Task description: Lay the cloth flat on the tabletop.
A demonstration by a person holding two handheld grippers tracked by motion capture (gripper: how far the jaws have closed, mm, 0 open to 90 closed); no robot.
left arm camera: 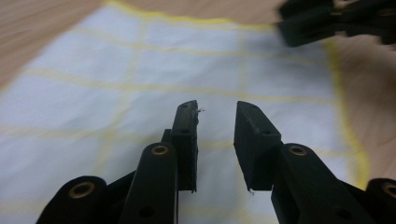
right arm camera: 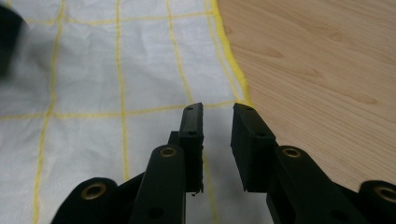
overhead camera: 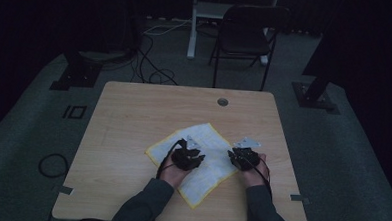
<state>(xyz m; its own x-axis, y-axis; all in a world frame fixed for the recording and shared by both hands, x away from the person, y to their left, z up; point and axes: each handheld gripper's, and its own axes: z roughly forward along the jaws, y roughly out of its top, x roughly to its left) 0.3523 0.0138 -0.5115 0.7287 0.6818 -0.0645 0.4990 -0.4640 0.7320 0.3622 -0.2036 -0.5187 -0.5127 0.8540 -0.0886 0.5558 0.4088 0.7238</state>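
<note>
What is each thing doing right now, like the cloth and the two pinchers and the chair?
Cloth: spread flat on the table, white with yellow lines, not held.
Left gripper: jaws open, over the cloth, nothing between them.
Right gripper: jaws open, over the cloth near its yellow edge, nothing between them.
Table: bare wood around the cloth.
Chair: upright beyond the table, nobody on it.
</note>
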